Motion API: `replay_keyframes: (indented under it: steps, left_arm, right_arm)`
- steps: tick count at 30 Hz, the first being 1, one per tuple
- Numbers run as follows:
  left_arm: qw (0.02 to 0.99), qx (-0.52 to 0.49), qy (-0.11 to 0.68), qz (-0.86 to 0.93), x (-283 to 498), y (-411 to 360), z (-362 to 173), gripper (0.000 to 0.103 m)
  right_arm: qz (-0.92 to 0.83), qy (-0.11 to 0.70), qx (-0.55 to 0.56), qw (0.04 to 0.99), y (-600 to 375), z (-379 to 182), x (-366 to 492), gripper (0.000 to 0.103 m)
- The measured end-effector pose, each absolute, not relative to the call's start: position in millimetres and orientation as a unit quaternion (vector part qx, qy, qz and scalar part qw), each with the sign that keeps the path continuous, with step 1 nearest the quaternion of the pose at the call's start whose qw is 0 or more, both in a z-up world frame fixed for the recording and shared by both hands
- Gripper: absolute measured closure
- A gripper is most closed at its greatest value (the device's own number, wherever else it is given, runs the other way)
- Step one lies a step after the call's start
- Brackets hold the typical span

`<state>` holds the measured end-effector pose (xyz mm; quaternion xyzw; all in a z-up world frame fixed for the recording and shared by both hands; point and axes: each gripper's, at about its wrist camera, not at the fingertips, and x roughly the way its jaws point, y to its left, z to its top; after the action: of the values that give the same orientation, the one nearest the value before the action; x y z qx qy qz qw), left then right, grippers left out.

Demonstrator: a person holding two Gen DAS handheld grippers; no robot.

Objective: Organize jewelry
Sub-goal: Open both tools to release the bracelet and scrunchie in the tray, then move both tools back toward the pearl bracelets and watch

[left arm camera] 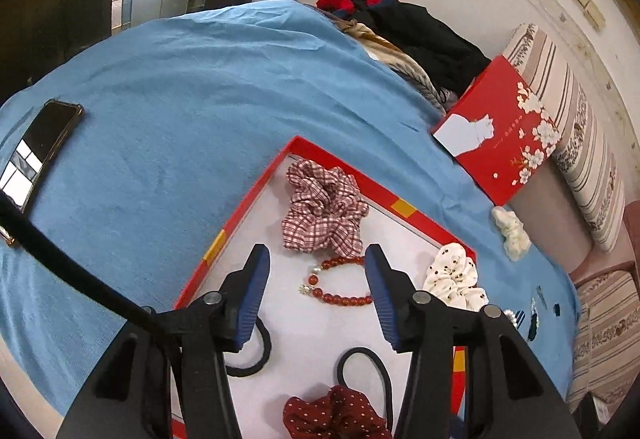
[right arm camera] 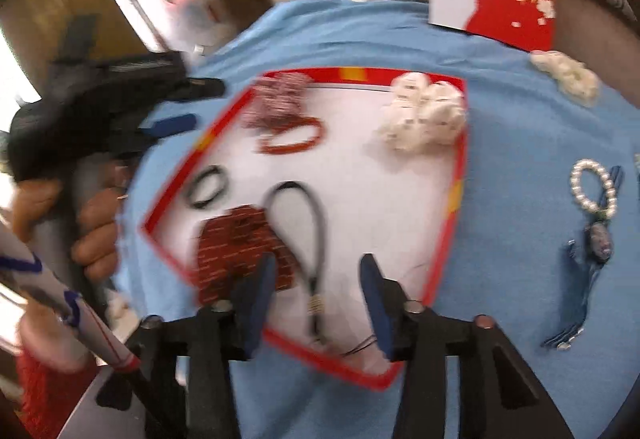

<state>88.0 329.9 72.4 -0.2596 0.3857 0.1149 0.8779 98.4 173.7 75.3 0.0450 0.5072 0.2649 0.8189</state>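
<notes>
Pearl bead bracelet (right arm camera: pixel 594 189) outside red shallow tray (right arm camera: pixel 460 175), on blue cloth, far-right of right gripper (right arm camera: pixel 318 289); nearer arm. Both grippers spread, holding nothing; left gripper (left arm camera: pixel 316 279) over tray.

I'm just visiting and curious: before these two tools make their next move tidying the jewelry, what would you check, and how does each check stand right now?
1. Left tool open, empty: ok.
2. Right tool open, empty: ok.
3. Red bead bracelet inside the red tray: ok.
4. Pearl bracelet in the tray: not ok, lies on the blue cloth.
5. Cream scrunchie in the tray: not ok, outside it.
6. Spotted white scrunchie fully inside: cannot tell, sits at the rim.
</notes>
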Motion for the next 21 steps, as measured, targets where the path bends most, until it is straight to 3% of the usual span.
replay_keyframes:
  steps: [15,21]
  left_arm:
    - [0.882,-0.223,0.395,0.127,94,321,72,0.055]
    - [0.883,-0.214,0.399,0.125,95,316,72,0.055]
  right_arm:
    - [0.182,0.466,-0.182,0.846,222,55,126,0.061]
    - [0.183,0.464,-0.12,0.858,190,75,136,0.061]
